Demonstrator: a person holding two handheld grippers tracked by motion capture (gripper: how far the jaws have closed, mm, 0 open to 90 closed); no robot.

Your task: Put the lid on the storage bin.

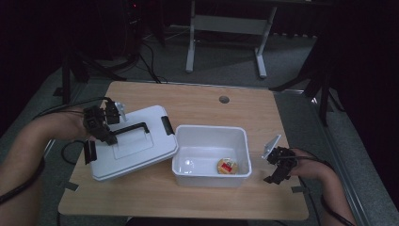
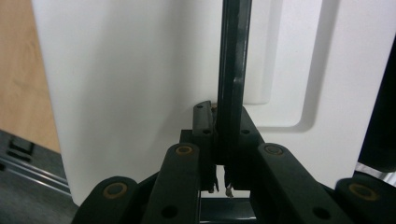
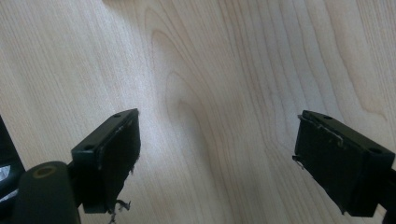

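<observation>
1. The white lid [image 1: 134,148] lay on the table [image 1: 197,106] just left of the open white box [image 1: 211,155], one corner tilted against or over the box's left rim.
2. The left gripper [image 1: 109,137] was clamped shut on the lid's black handle [image 2: 232,70], near the handle's left end; the left gripper view showed the bar pinched tight between the jaws.
3. The right gripper [image 1: 277,169] rested to the right of the box, jaws spread wide over bare wood and holding nothing.
4. The lid looked like light, stiff moulded plastic, smooth and likely slippery on its flat faces. The handle was judged the best hold. Gripped off-centre, the lid would probably swing and hang slanted, so a grip nearer the handle's middle should keep it level.
5. Black latches [image 1: 167,125] sat on the lid's edges.
6. Inside the box, near its front wall, sat a small round yellow item [image 1: 227,165] with a red label; its writing was too small to read.
</observation>
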